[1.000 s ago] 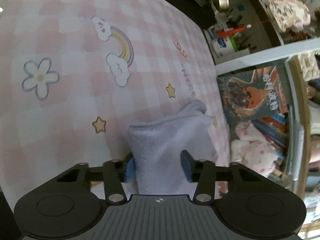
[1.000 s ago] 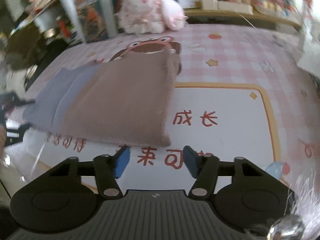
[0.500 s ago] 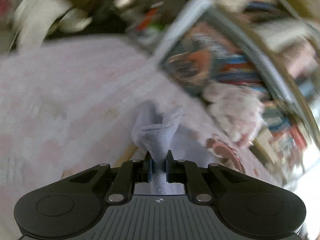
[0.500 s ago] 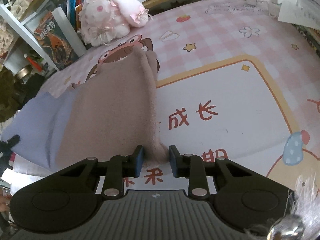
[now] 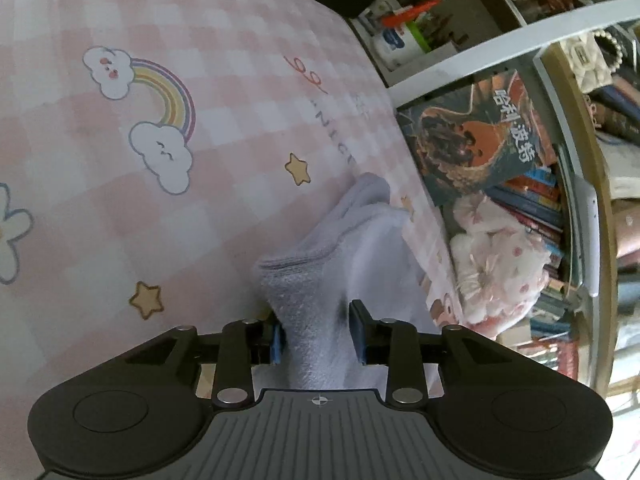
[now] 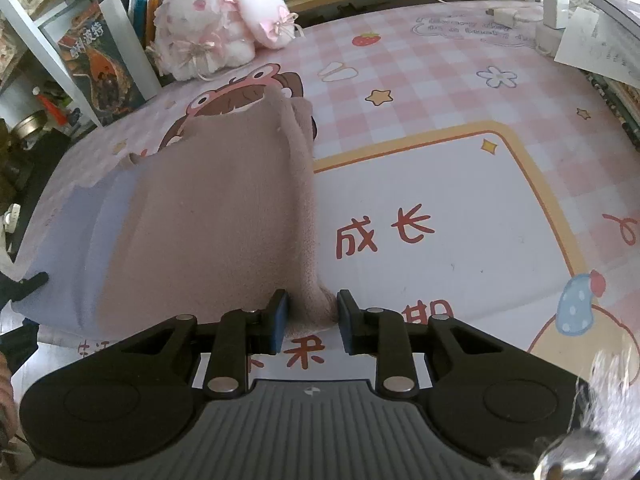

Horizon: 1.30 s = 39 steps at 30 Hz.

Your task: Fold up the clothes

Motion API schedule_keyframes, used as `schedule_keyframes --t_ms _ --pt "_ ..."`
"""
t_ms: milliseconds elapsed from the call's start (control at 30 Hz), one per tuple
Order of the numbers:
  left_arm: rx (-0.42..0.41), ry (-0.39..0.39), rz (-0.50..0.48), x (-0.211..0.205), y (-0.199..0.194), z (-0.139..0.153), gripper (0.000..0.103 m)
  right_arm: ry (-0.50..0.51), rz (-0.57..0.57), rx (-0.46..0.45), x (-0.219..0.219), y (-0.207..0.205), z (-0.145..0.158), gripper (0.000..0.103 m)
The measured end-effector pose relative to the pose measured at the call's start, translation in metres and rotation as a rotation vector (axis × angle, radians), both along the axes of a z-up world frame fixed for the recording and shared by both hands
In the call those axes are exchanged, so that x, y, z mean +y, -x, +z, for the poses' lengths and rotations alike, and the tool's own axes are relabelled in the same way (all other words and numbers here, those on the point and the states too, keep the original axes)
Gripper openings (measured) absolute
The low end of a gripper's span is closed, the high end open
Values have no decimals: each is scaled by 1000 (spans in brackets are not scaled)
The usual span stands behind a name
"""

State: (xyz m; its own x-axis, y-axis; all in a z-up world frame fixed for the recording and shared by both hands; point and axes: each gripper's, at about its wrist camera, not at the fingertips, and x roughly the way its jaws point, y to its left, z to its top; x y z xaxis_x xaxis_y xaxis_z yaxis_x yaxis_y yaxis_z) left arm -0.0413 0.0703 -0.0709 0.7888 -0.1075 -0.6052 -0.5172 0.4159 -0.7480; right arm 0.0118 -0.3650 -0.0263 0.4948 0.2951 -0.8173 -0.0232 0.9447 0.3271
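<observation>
Both claws are seen part-open around cloth. Between the fingers of the left gripper (image 5: 317, 334) a bunched lavender end of the garment (image 5: 320, 280) is straddled; the left pad seems to touch it, while a dark gap is seen at the right pad. The fabric is stretched ahead over the pink checked mat (image 5: 120, 200). The right gripper (image 6: 311, 322) is set about the mauve corner (image 6: 310, 304) of the garment, with small gaps either side, so no firm grip is shown. A plush toy (image 6: 216, 32) is seen well ahead, left.
</observation>
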Motion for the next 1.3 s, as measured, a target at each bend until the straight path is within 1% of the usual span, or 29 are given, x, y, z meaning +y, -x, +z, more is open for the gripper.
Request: schedule_keyframes --t_ms 33,67,100,167,267,400,633,800,900,1000,1100,1233,1300 --pt "-1 -2 4 0 -2 0 28 6 0 1 1 0 0 25" --pt "-2 -4 7 0 -4 -1 27 13 0 1 3 0 0 25" --pt "-3 -6 11 0 -6 -1 22 19 0 2 4 0 1 25" --pt "-3 -17 12 1 -9 -1 17 32 0 3 6 0 1 25" --pt "-5 -36 -4 7 -12 1 14 41 6 5 11 1 1 25" --pt "-8 -46 -3 22 -12 3 14 31 41 -3 19 1 5 26" --pt "2 -61 -1 41 -12 5 14 55 129 -93 45 -15 21 27" --pt "6 -56 9 43 -11 1 14 85 207 -146 64 -36 27 29" --pt "3 -67 13 42 -10 1 14 98 243 -169 70 -46 29 29" --pt "0 -80 24 39 -10 0 14 83 272 -204 67 -52 34 29" --pt "6 -103 42 34 -11 3 14 68 303 -236 65 -57 38 31" --pt "16 -135 68 27 -12 10 14 73 378 -186 67 -67 24 31" --pt "21 -151 80 23 -12 13 14 91 415 -154 67 -72 14 29"
